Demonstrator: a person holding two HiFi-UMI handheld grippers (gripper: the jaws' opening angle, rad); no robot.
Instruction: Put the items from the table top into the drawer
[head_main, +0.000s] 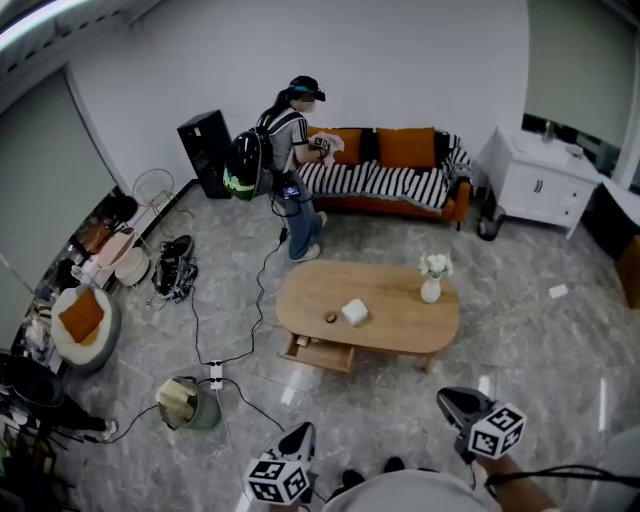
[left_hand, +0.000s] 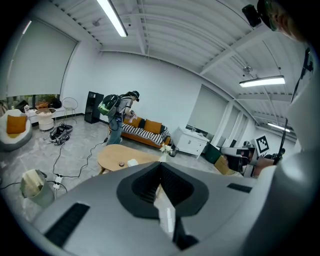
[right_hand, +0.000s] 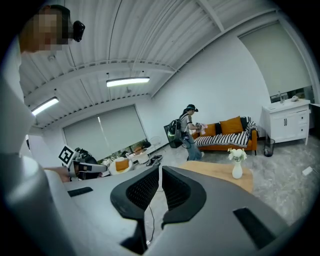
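Note:
An oval wooden coffee table (head_main: 400, 330) stands mid-room, well ahead of me. On it are a white vase with flowers (head_main: 430, 288), a white box (head_main: 354, 312) and a small dark round item (head_main: 330, 318). Its drawer (head_main: 322, 353) is pulled partly out at the front left. My left gripper (head_main: 300, 436) and right gripper (head_main: 452, 402) hang low in the head view, far short of the table. In the left gripper view the left gripper (left_hand: 161, 164) is shut and empty. The right gripper (right_hand: 160, 167) is likewise shut with nothing held.
A person (head_main: 295, 150) with a backpack stands by the orange striped sofa (head_main: 400, 170). A white cabinet (head_main: 540, 180) is at the back right. Cables and a power strip (head_main: 215, 376) cross the floor left of the table, beside a bin (head_main: 188, 403).

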